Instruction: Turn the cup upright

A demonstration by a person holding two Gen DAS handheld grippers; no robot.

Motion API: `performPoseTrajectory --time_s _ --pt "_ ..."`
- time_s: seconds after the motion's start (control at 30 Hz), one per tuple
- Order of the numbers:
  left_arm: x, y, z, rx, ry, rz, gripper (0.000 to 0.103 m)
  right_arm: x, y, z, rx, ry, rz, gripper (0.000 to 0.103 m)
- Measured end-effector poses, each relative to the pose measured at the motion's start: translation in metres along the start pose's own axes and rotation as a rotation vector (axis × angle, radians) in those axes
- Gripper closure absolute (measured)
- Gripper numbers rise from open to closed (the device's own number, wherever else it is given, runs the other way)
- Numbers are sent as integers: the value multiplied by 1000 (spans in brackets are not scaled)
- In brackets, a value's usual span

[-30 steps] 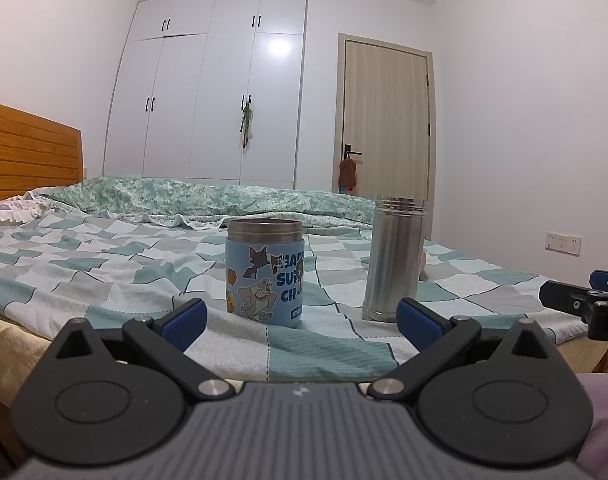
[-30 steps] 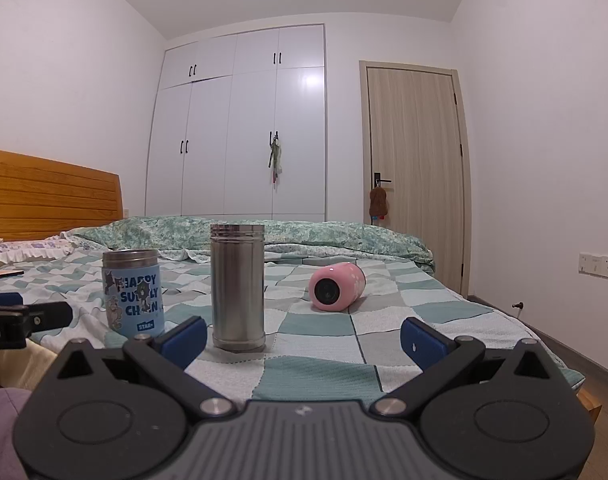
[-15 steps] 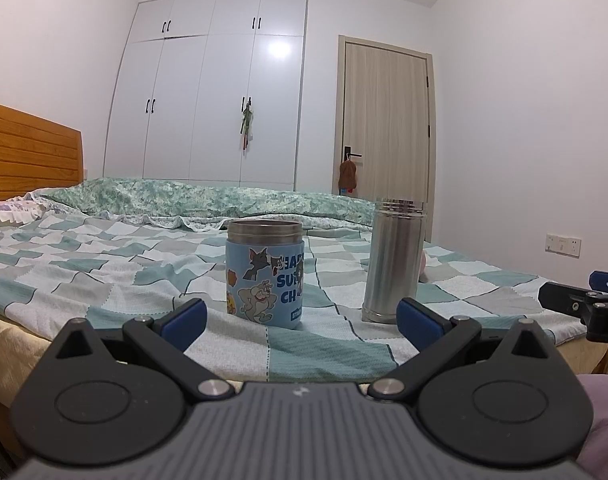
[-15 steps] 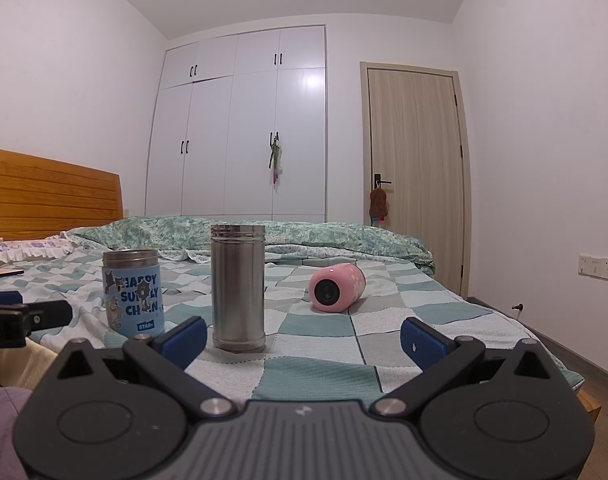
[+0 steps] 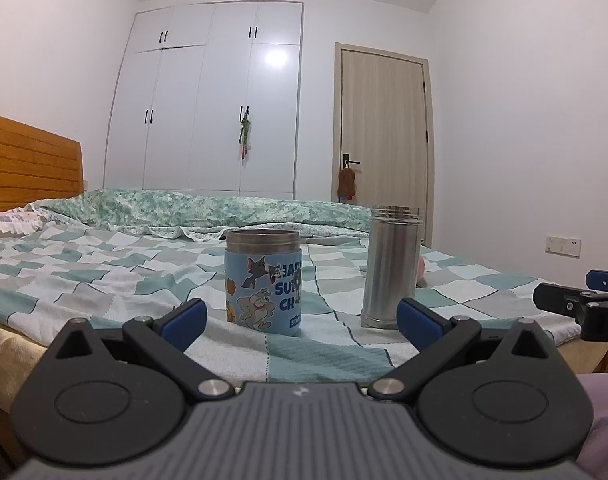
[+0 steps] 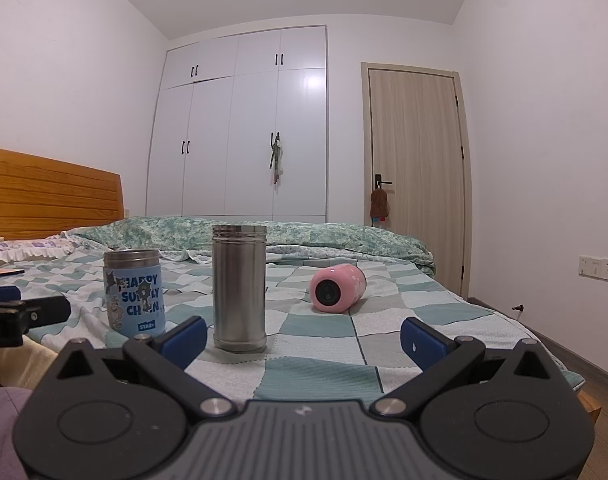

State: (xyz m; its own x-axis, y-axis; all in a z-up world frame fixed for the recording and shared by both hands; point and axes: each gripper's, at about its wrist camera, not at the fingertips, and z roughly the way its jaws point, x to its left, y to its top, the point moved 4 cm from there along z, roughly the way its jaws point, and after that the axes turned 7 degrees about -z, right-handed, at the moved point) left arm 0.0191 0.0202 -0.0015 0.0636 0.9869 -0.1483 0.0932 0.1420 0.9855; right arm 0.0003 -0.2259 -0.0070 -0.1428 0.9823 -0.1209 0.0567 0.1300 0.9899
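A pink cup (image 6: 337, 288) lies on its side on the checked bedspread, its round end facing me, right of the steel flask (image 6: 239, 286). In the left wrist view only a pink sliver (image 5: 420, 268) shows behind the flask (image 5: 391, 266). A blue cartoon-print cup (image 5: 263, 282) stands upright; it also shows in the right wrist view (image 6: 134, 292). My left gripper (image 5: 300, 316) is open and empty at the bed's near edge, in front of the blue cup. My right gripper (image 6: 304, 334) is open and empty, well short of the pink cup.
The bed (image 6: 327, 344) has a wooden headboard (image 6: 52, 196) at left and a rumpled green duvet (image 6: 264, 230) at the back. A white wardrobe (image 6: 240, 128) and a door (image 6: 417, 180) stand behind. The bed's right edge drops to the floor (image 6: 599, 400).
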Motion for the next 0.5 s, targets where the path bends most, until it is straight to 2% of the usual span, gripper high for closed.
performPoseTrajectory --time_s 0.5 --pt "0 -1 1 1 6 2 0 0 0 1 -1 1 -4 0"
